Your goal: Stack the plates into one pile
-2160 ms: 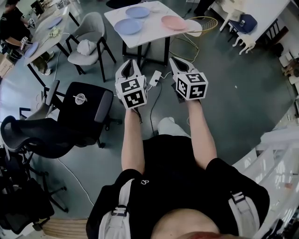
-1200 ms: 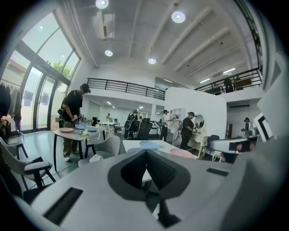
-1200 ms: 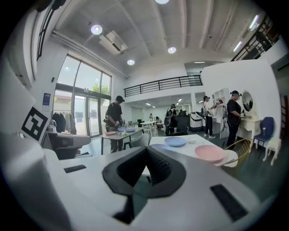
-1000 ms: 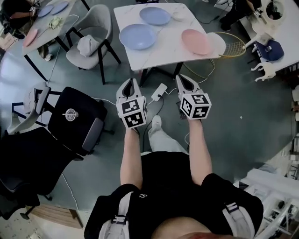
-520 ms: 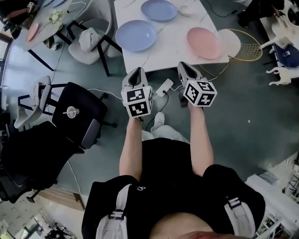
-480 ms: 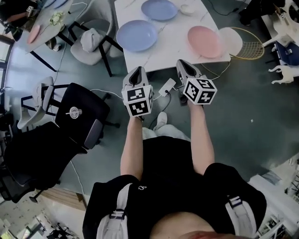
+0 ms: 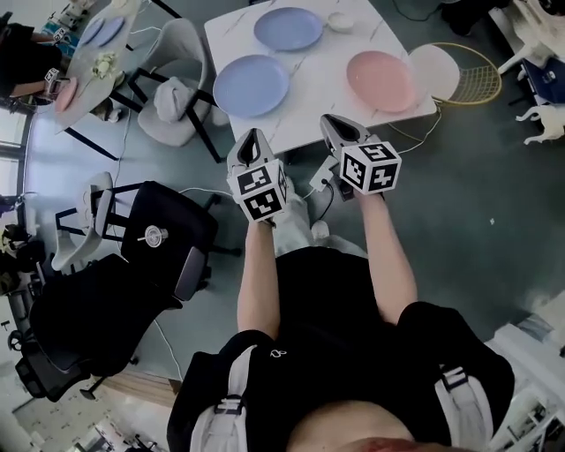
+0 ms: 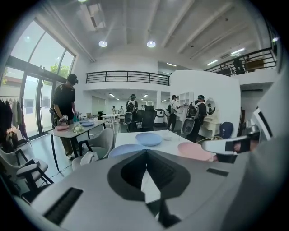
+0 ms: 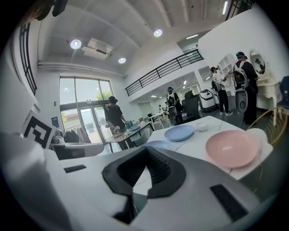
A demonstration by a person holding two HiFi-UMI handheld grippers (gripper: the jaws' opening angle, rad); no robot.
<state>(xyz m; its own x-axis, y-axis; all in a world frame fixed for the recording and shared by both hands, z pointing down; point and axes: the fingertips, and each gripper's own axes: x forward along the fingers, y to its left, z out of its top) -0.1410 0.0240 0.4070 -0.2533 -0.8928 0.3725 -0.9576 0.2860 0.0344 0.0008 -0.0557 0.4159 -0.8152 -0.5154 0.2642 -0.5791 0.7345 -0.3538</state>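
A white table [image 7: 320, 64] carries three plates, set apart from one another: a blue plate [image 7: 252, 85] at the near left, a second blue plate [image 7: 289, 28] further back, and a pink plate [image 7: 381, 75] at the right. My left gripper [image 7: 250, 141] is shut and empty, just short of the table's near edge below the near blue plate. My right gripper [image 7: 333, 124], also shut and empty, hangs at the near edge left of the pink plate. The left gripper view shows the far blue plate [image 8: 149, 139] and pink plate [image 8: 194, 150] ahead; the right gripper view shows the pink plate [image 9: 231, 148].
A small white bowl [image 7: 338, 19] sits at the table's back. A grey chair [image 7: 185, 53] stands left of it, a black office chair [image 7: 163, 238] nearer left. A racket [image 7: 472, 75] and cables [image 7: 322, 181] lie on the floor. Another table [image 7: 101, 44] is far left; people stand behind.
Both grippers have come forward to the table's near edge, and the plates sit closer in view. Both stay shut and empty.
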